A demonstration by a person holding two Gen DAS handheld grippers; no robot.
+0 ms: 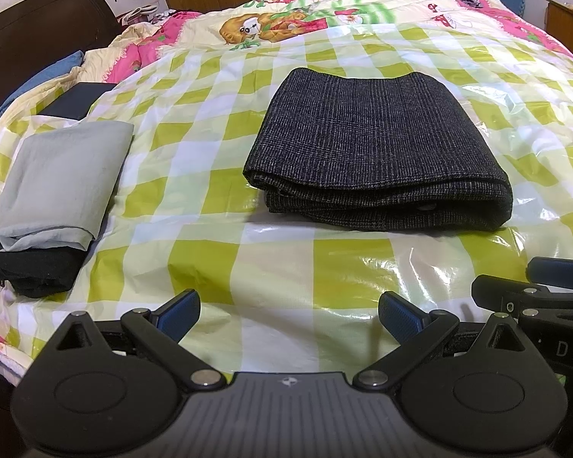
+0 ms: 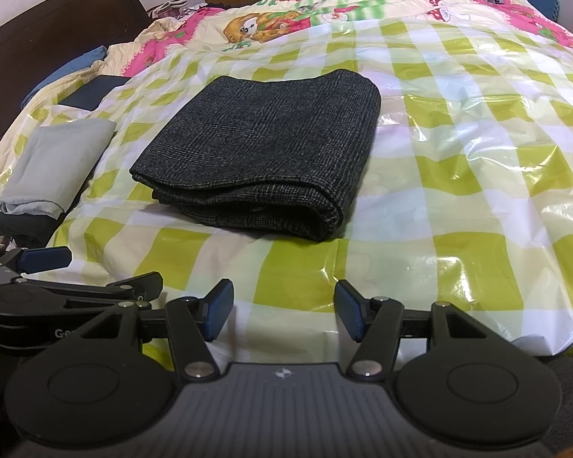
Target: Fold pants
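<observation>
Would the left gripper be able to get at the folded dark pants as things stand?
Probably yes: the left gripper is open and empty, and only bare checked sheet lies between it and the folded dark pants.

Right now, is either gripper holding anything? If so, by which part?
Nothing is held. The left gripper and right gripper both stand open over the checked plastic sheet, short of the folded dark pants, which lie untouched.

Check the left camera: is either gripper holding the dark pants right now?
No. The dark pants lie folded on the checked sheet, while the left gripper and the right gripper stand open and empty short of them.
</observation>
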